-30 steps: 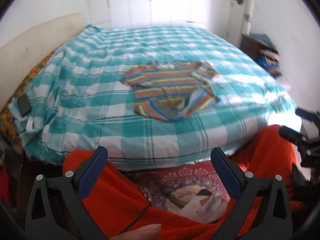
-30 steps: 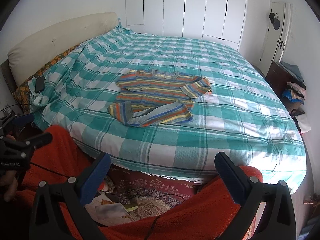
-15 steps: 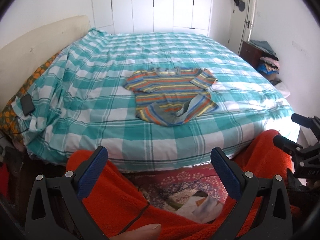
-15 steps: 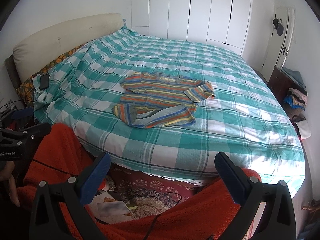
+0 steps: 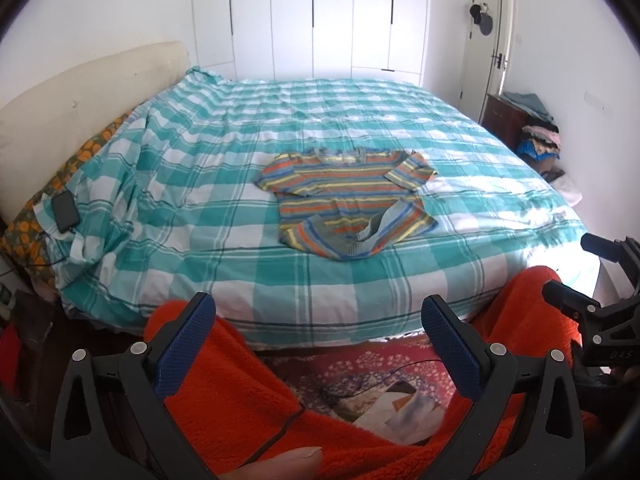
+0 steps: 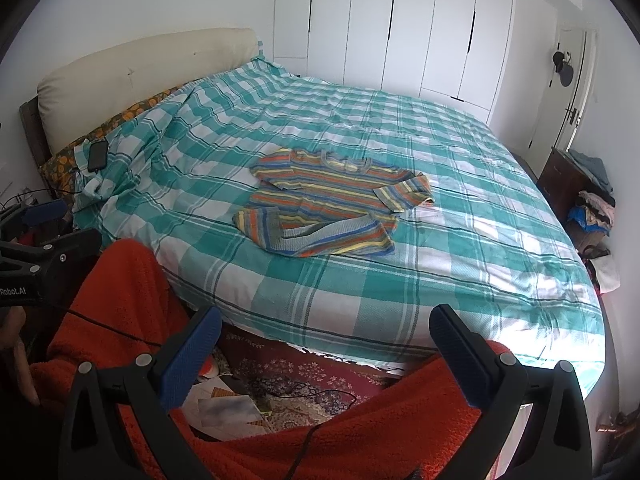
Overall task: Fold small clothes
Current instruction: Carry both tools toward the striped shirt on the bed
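Waiting short of the bed [image 5: 304, 292], left gripper [image 5: 318, 334] and right gripper [image 6: 326, 338] both spread wide, holding nothing. Striped shirt [image 5: 348, 200] at twelve o'clock, mid-quilt, hem flipped up toward six, probably awaiting flattening before folding.

Striped shirt [image 5: 347, 200] flat on bed [image 5: 200, 184], hem seemingly folded.
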### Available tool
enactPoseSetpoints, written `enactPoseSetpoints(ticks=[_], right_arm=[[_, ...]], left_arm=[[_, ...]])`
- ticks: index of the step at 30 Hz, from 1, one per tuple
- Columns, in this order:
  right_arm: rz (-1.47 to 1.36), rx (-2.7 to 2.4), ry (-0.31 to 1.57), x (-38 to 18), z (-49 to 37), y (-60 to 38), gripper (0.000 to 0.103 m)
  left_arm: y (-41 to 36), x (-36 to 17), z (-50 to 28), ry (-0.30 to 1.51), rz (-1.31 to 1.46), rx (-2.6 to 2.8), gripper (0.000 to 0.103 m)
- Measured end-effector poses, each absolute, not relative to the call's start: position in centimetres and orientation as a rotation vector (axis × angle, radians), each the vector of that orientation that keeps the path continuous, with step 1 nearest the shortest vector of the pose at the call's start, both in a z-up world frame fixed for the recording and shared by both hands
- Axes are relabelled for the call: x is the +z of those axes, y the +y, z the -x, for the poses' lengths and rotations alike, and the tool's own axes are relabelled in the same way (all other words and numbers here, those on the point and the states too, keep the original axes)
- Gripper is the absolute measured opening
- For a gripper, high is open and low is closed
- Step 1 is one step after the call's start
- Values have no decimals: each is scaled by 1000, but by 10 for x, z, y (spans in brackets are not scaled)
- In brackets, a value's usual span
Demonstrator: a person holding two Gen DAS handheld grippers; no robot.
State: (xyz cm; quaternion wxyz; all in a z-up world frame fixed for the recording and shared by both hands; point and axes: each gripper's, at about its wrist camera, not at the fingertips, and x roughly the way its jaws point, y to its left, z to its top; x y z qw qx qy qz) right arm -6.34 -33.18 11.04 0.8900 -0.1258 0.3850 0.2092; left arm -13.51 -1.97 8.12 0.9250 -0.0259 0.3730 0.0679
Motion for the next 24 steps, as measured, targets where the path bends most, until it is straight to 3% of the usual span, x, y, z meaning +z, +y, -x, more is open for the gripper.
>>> enactPoseSetpoints(ticks=[24], right_arm=[[289, 462, 753, 116, 87, -330, 103]], left_arm=[[-22, 91, 161, 708, 53, 161, 103]])
